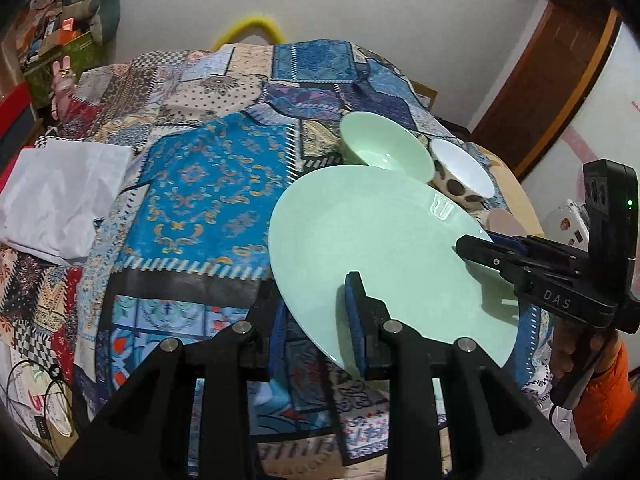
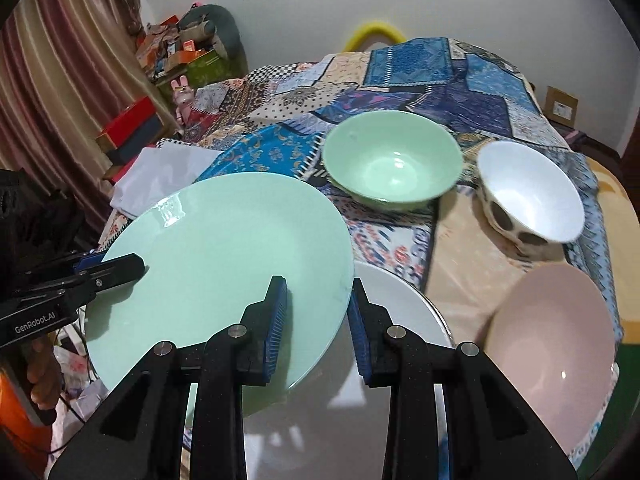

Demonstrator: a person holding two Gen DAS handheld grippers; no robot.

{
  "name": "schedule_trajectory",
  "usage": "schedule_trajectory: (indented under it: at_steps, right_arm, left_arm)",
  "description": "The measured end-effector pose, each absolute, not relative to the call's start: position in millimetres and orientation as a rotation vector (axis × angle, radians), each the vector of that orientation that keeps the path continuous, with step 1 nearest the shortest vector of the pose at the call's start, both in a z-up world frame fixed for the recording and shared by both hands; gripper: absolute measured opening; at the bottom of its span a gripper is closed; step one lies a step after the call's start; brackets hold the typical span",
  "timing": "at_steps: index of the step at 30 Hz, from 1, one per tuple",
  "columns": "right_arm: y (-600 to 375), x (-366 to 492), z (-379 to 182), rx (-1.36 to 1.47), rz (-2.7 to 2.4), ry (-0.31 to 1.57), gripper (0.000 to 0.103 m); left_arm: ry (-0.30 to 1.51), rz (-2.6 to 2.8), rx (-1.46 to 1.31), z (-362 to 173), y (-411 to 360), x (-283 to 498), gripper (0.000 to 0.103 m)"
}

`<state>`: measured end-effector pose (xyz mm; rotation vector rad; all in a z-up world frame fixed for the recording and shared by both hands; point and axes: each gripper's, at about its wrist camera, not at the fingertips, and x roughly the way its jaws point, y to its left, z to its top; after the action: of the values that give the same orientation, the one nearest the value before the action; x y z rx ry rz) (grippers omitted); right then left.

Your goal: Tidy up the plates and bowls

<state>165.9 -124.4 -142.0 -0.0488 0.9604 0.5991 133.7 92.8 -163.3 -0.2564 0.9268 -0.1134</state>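
Note:
A mint-green plate (image 1: 380,240) (image 2: 224,248) hangs tilted above the patchwork tablecloth (image 1: 208,184), held at two sides. My left gripper (image 1: 316,312) (image 2: 120,266) is shut on its near rim, one pad above and one below. My right gripper (image 2: 318,312) (image 1: 472,248) is shut on the opposite rim. Under the plate's right edge lies a white plate (image 2: 400,308). Behind stand a green bowl (image 2: 392,160) (image 1: 384,148) and a white bowl with dark spots (image 2: 532,196) (image 1: 464,168). A pink bowl (image 2: 552,344) sits at the right.
A white folded cloth (image 1: 60,192) (image 2: 160,176) lies at the table's left side. Boxes and clutter (image 2: 180,52) pile up by the curtain beyond it. A hand in an orange sleeve (image 1: 600,380) holds the right gripper.

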Motion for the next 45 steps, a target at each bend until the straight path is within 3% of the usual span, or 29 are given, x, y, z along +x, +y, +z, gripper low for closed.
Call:
schedule_trajectory:
  at_steps: [45]
  right_arm:
    - [-183,137,-181,0.026,0.502,1.043,0.028]
  left_arm:
    - [1.049,-0.202,-0.255,-216,44,149,0.026]
